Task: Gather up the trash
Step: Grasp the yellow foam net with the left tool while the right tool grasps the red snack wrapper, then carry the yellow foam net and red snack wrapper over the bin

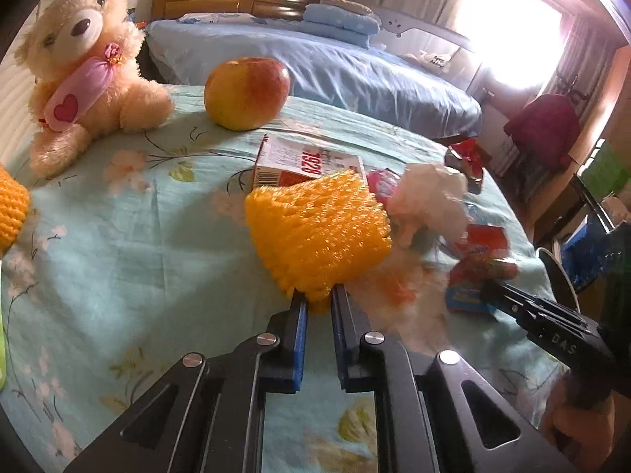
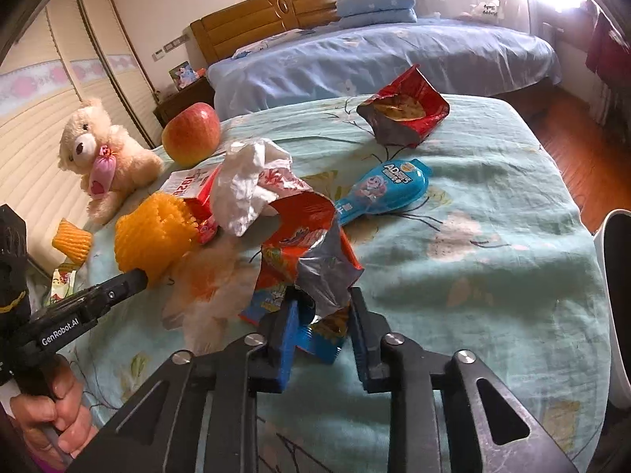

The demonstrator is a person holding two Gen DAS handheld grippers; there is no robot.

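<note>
**Trash pickup under way: both grippers loaded, most litter not yet gathered**

- Left gripper (image 1: 317, 299): jaws pinched nearly closed on the lower edge of an orange foam fruit net (image 1: 319, 232), centre of the left view. The net looks lifted off the floral bedspread (image 1: 118, 236), though I can't be sure it is fully clear.
- Right gripper (image 2: 321, 307): jaws partly closed around a crumpled red snack wrapper (image 2: 311, 252) with a silver lining, lower centre of the right view. A blue-edged part of the packet lies between the fingers; whether it is a separate piece I cannot tell.
- Progress, my judgement: early to middle. Two pieces are in hand and none visibly binned.
- Left on the bedspread: crumpled white tissue (image 2: 246, 185) at centre; a red-and-white carton (image 1: 303, 161) behind the net; an open red chip bag (image 2: 406, 114), upper centre right; a blue lollipop-shaped package (image 2: 382, 191), centre right; a second foam net (image 2: 73, 238) at the left edge, with a small printed wrapper (image 2: 61, 280) below it.
- Probably not trash: apple (image 1: 246, 92) and teddy bear (image 1: 84, 75), upper left.
- Containers: no definite bin or bag shows. A white curved edge (image 2: 609, 295) at far right might be one; unclear. The chip bag gapes open with yellowish, crisp-like contents inside.
</note>
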